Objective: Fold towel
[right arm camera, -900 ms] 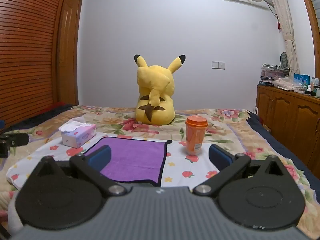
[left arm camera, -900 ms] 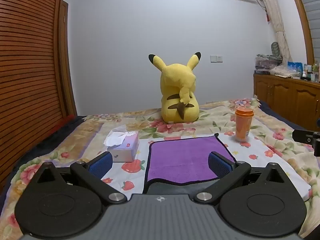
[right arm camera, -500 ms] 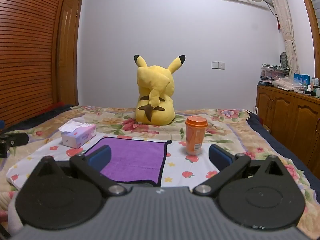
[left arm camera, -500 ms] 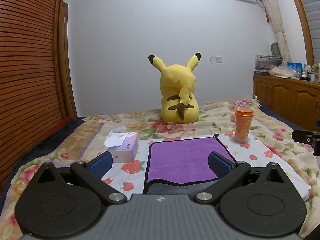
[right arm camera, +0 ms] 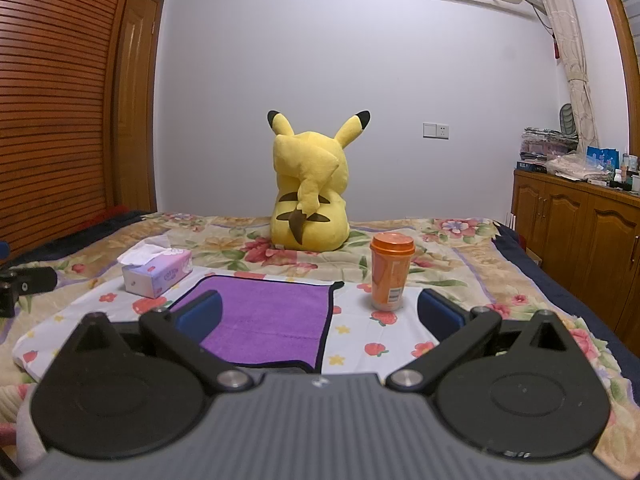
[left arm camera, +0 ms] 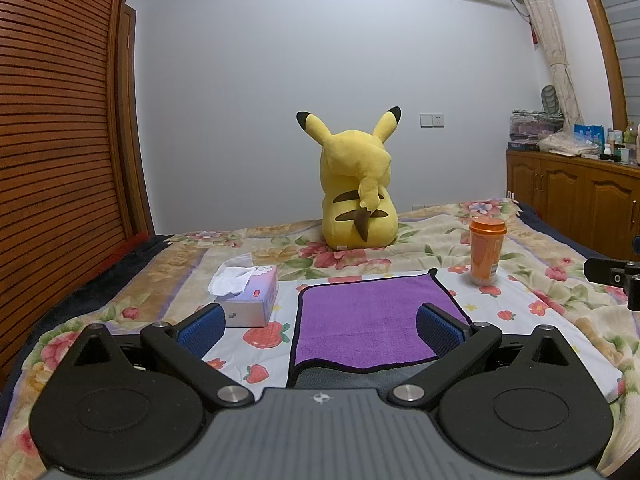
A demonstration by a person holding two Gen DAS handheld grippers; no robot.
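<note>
Left wrist view shows the same scene as the pictures from just under a second and half a second ago: nothing has shifted, neither gripper has advanced, and the fold has not begun. The left gripper point(left arm camera: 319, 322) hovers low over the bed point(left arm camera: 160, 264) with its jaws wide and empty, its right pad in front of the towel's near right part. The towel point(left arm camera: 368, 312), purple with a dark border, lies flat and spread out on the white strawberry-print sheet point(left arm camera: 264, 336), with a grey strip of its underside showing at the near edge.

Right wrist view shows the right gripper point(right arm camera: 319, 310) likewise stationary, jaws wide and holding nothing, with the towel point(right arm camera: 276, 316) ahead and to its left. Since both tools sit idle short of the cloth, the likely first step is to reach for the near edge or corners, one gripper at each side.

A tissue box point(left arm camera: 248, 298) stands just left of the towel and an orange cup point(right arm camera: 390, 272) just right of its far corner. Neither touches the cloth, but the tall, narrow cup could tip if a gripper swings wide. A yellow plush point(left arm camera: 358, 196) sits well beyond the towel, out of the way.
</note>
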